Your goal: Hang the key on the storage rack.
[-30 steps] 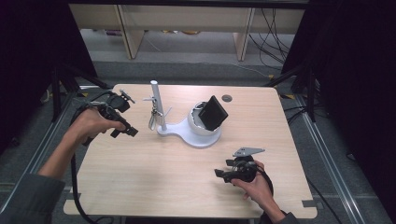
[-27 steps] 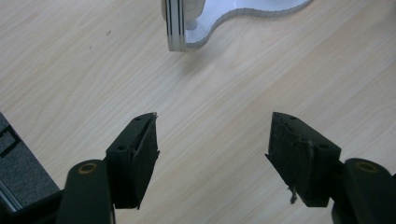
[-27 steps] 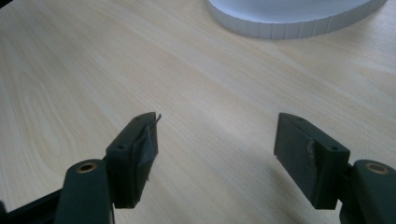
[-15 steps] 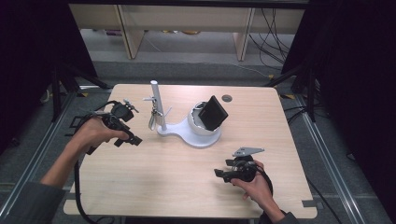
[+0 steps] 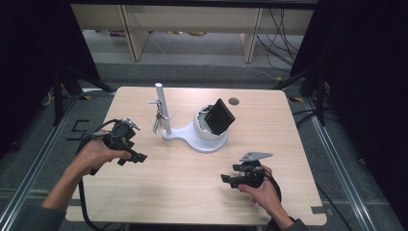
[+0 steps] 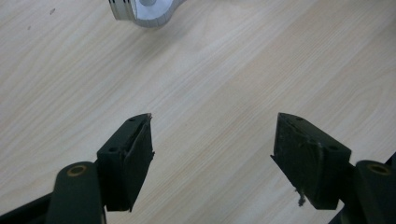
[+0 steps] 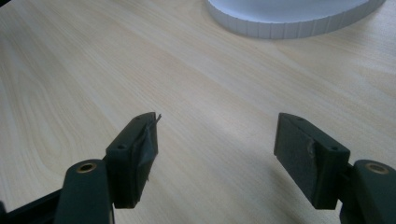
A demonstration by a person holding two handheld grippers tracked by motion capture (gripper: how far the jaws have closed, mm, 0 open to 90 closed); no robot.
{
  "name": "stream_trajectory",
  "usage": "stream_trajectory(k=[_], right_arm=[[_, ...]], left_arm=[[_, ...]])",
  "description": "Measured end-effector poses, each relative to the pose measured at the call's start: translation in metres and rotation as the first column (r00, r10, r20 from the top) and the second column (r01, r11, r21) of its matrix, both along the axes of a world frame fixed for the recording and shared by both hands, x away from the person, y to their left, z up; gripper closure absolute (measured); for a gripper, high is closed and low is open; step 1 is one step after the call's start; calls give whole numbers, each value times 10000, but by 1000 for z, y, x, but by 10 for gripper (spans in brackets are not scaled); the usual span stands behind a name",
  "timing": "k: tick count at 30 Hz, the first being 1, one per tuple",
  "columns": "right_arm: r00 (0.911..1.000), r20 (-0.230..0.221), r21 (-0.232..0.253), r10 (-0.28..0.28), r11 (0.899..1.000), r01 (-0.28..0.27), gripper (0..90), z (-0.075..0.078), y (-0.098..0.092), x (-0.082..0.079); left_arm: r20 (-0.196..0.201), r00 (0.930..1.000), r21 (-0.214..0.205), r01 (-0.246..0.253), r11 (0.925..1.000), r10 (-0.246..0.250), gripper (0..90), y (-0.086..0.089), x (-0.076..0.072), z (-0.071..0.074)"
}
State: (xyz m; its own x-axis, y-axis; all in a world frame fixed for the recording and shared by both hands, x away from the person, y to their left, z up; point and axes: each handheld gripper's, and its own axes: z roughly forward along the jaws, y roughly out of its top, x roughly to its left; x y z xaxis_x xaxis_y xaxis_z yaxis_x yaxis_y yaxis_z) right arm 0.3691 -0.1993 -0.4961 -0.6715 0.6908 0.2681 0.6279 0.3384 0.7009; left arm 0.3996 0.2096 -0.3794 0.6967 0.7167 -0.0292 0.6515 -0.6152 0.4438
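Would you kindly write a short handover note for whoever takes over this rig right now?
Left tool: empty, jaws just been opening, low over the table, short of the white stand.
Right tool: open, empty, resting near the front edge.
The stand carries an upright post with a key ring hanging on its hook, and a black block tilted in its cup.
Done: nothing is held now.
Left: probably a re-approach to the stand.

Table: pale wood grain. Stand: white base, white post. Block on stand: black. Left gripper, right gripper: black; right carries grey plate.
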Motion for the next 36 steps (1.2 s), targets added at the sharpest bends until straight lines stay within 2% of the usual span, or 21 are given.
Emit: stream_trajectory(k=[1,3,7,14,17,18,21,22,23,24,29,30,31,32,33,35,36], right_arm=[[9999,118,-181,-72,9998,74,314,1,-1,0],[9998,173,-221,-61,9997,65,314,1,-1,0],[9998,176,-196,-75,9998,78,314,1,-1,0],[9998,187,-205,-53,9998,57,314,1,-1,0],[9998,190,-201,-55,9998,59,314,1,-1,-1],[9998,191,-203,-51,9998,55,314,1,-1,-1],[9998,188,-115,36,9999,-34,314,0,-1,0],[9998,177,-203,3,9998,1,314,1,-1,0],[9999,168,-193,-6,9998,9,313,1,-1,0],[9998,194,-157,4,9999,-1,313,1,-1,0],[9998,219,-199,-11,9998,15,312,1,-1,-1],[9999,-6,-107,-133,9999,133,311,1,1,-3],[9999,158,-164,-51,9999,53,309,1,0,-1],[9999,124,-145,-50,9999,52,309,1,0,-1],[9997,238,-210,-21,9998,26,308,1,-1,-1],[9997,245,-219,-27,9998,32,308,1,-1,-1],[9999,5,-122,-162,9998,162,307,2,1,-3]], left_arm=[[-1,10000,-127,-37,9999,36,279,0,-2,-4],[63,10000,-209,70,9998,-69,279,0,-7,-10],[280,9996,-608,-33,9981,50,276,0,-14,-23],[441,9989,-895,210,9958,-171,268,1,-25,-41],[619,9981,-1164,91,9932,-19,266,1,-29,-46],[527,9986,-1186,140,9928,-77,260,2,-31,-48],[698,9975,-1316,182,9911,-90,242,1,-36,-56],[826,9966,-1496,57,9887,67,237,0,-39,-59],[728,9973,-1385,176,9902,-75,235,1,-40,-60],[783,9969,-1471,139,9890,-23,233,0,-41,-62],[1157,9932,-1654,307,9857,-115,227,-3,-48,-68],[1242,9922,-1676,324,9853,-115,227,-3,-50,-69],[1328,9911,-1862,172,9824,78,227,-4,-52,-71],[1434,9896,-1892,211,9817,64,226,-4,-53,-72],[1592,9871,-2113,180,9772,162,226,-6,-55,-75],[1743,9846,-2111,227,9772,148,221,-7,-58,-80],[1843,9826,-2146,173,9766,231,217,-9,-60,-83]])
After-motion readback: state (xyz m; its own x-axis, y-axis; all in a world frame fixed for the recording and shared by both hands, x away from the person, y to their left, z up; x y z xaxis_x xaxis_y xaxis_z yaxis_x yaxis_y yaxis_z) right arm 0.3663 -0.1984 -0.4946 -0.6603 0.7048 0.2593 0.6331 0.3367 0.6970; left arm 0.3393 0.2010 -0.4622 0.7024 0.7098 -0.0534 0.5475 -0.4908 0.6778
